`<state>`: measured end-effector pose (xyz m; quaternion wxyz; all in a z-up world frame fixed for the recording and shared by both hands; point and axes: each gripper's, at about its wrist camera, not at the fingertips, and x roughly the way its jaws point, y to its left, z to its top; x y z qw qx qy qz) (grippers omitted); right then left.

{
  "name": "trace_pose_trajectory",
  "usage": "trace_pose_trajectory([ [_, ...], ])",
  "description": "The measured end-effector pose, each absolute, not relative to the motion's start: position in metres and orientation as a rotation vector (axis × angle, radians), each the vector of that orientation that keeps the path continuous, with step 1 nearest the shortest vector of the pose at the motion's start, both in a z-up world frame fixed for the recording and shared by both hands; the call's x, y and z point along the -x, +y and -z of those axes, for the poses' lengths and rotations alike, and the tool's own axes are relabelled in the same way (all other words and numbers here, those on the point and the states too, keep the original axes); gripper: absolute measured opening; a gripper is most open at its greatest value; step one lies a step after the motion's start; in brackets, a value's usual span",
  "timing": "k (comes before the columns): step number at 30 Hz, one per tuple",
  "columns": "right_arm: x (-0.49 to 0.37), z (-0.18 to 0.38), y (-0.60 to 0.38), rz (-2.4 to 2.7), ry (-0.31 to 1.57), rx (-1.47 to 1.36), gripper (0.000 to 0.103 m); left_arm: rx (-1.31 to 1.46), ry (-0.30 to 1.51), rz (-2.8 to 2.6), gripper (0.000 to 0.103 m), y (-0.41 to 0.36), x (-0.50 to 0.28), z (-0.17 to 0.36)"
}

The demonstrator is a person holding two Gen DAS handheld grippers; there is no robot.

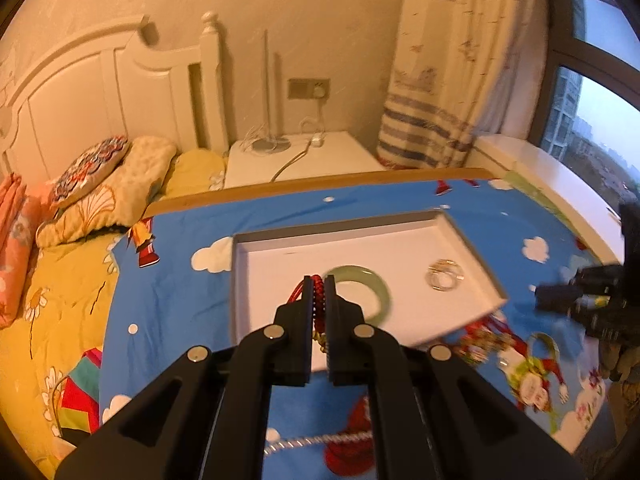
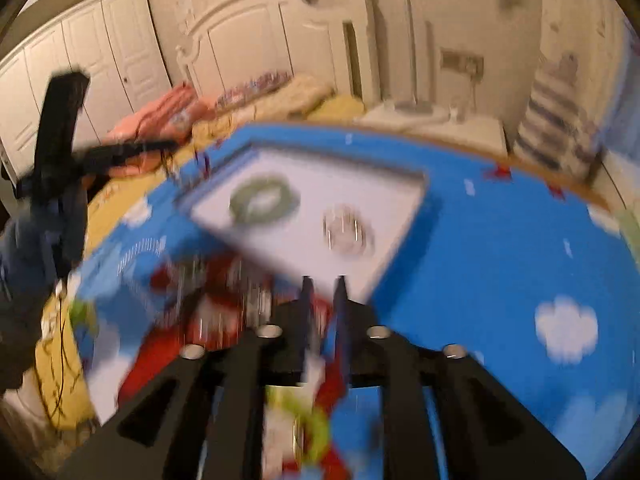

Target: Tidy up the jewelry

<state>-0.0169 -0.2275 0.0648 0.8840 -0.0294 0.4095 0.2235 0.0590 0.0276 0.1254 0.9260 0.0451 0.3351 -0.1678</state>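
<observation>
Left gripper [image 1: 319, 280], frame center, clamped on a red bead string [image 1: 318, 300] above the white tray [image 1: 256, 300] — better lowered left of the green bangle [image 1: 360, 292], clear of the rim. Right gripper [image 2: 323, 280], blurred, apparently part open and empty; open blue cloth [image 2: 500, 260] at right.

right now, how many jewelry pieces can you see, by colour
green bangle, in the white tray: 1
clear rings, overlapping in the tray: 2
red bead string, pinched in the left gripper: 1
total: 4
</observation>
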Motion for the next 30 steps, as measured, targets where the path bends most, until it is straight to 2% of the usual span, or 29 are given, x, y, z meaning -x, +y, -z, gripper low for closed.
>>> trace_pose_trajectory([
  [1, 0.03, -0.057, -0.228, -0.454, 0.87, 0.083, 0.058, -0.092, 0.679, 0.36, 0.005, 0.025, -0.051, -0.128],
  [5, 0.057, -0.033, -0.217, -0.433, 0.928, 0.149, 0.057, -0.113, 0.65, 0.415, 0.005, 0.007, -0.022, -0.136],
  [8, 0.064, -0.024, -0.201, -0.451, 0.936, 0.192, 0.048, -0.138, 0.635, 0.432, 0.005, -0.005, -0.008, -0.138],
  [12, 0.066, -0.016, -0.194, -0.443, 0.923, 0.23, 0.041, -0.144, 0.634, 0.443, 0.005, -0.011, 0.003, -0.138],
  [14, 0.068, -0.016, -0.198, -0.435, 0.907, 0.245, 0.008, -0.142, 0.637, 0.44, 0.005, -0.01, 0.006, -0.138],
  [18, 0.081, -0.015, -0.207, -0.438, 0.887, 0.227, 0.008, -0.135, 0.643, 0.431, 0.005, -0.004, 0.01, -0.136],
  [30, 0.084, -0.045, -0.245, -0.55, 0.816, -0.217, 0.008, -0.155, 0.641, 0.442, 0.005, -0.013, 0.012, -0.138],
])
